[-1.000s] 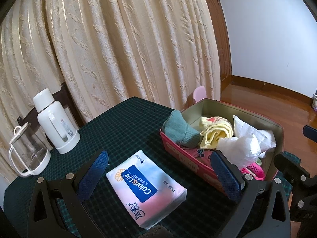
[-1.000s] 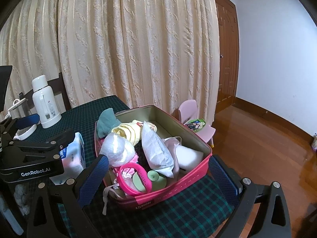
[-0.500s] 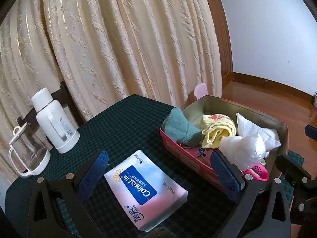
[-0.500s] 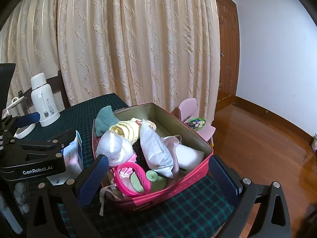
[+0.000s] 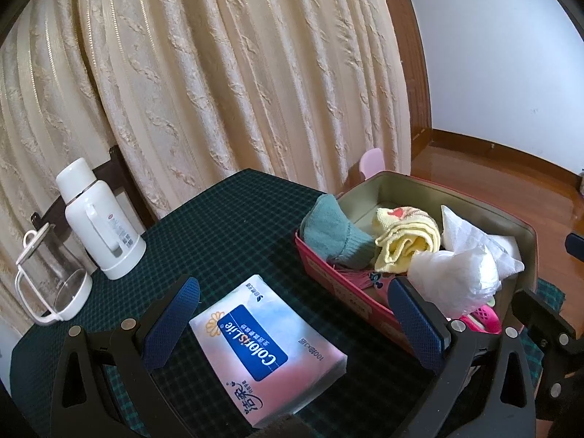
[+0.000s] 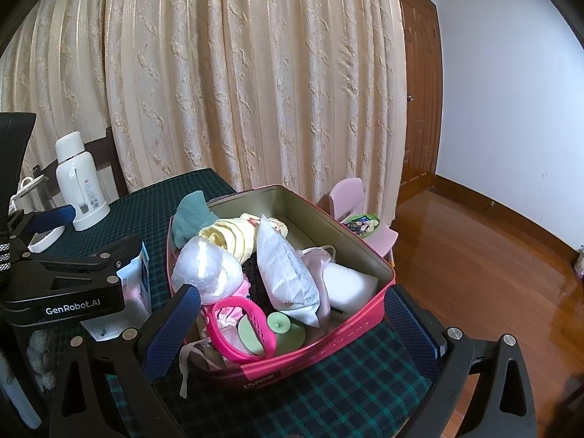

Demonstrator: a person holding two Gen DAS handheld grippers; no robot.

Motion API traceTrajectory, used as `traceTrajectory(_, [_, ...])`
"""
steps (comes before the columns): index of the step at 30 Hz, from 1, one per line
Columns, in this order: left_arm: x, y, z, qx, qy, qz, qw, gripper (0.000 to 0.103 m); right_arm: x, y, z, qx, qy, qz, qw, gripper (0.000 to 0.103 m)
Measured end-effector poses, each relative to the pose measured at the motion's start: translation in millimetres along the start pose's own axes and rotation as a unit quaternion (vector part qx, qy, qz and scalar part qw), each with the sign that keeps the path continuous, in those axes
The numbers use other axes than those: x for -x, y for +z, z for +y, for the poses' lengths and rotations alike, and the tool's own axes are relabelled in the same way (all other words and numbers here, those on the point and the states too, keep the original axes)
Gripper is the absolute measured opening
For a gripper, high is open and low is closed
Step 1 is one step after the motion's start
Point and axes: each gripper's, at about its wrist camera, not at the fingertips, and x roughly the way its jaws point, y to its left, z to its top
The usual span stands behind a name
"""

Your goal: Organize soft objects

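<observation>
A red box (image 6: 365, 325) on the green plaid table holds several soft things: a teal cloth (image 6: 189, 211), a yellow towel (image 6: 233, 235), a white plastic bag (image 6: 206, 268), a white tissue pack (image 6: 286, 273), a white sponge (image 6: 350, 286) and a pink basket (image 6: 239, 328). A pack of ColorsLife tissues (image 5: 262, 346) lies flat left of the box (image 5: 328, 273). My left gripper (image 5: 292, 323) is open and empty, above the tissue pack. My right gripper (image 6: 292, 328) is open and empty, its fingers either side of the box's near end.
A white thermos (image 5: 100, 222) and a glass jug (image 5: 51, 281) stand at the table's far left. A cream curtain hangs behind the table. A small pink chair (image 6: 359, 219) stands by the box's far side. Wooden floor lies to the right.
Both views have shifted only slightly; the box and tissue pack sit a little differently in frame. Both grippers stay open and empty.
</observation>
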Motion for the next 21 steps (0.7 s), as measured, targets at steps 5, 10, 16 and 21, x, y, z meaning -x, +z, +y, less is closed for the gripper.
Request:
traceTrajectory(5, [-3.1, 0.1, -2.0, -0.007, -0.003, 0.001, 1.0, 0.103, -1.2, -0.4, -2.1, -0.002, 0.0, -0.001, 1.0, 0.102])
traceTrajectory(10, [-3.8, 0.6, -5.9, -0.012, -0.004, 0.001, 0.9999, 0.103, -2.1, -0.1, -5.7, -0.006, -0.001, 0.0, 1.0, 0.103])
traceTrajectory(16, [-2.6, 1.9, -9.4, -0.018, -0.005, 0.0, 0.9998, 0.103, -3.0, 1.2, -5.6, -0.005, 0.001, -0.001, 1.0, 0.102])
traceTrajectory(21, [-2.2, 3.0, -10.6, -0.02, -0.006, -0.001, 0.9998, 0.103, -2.3, 1.4, -5.9, -0.007, 0.001, -0.001, 1.0, 0.102])
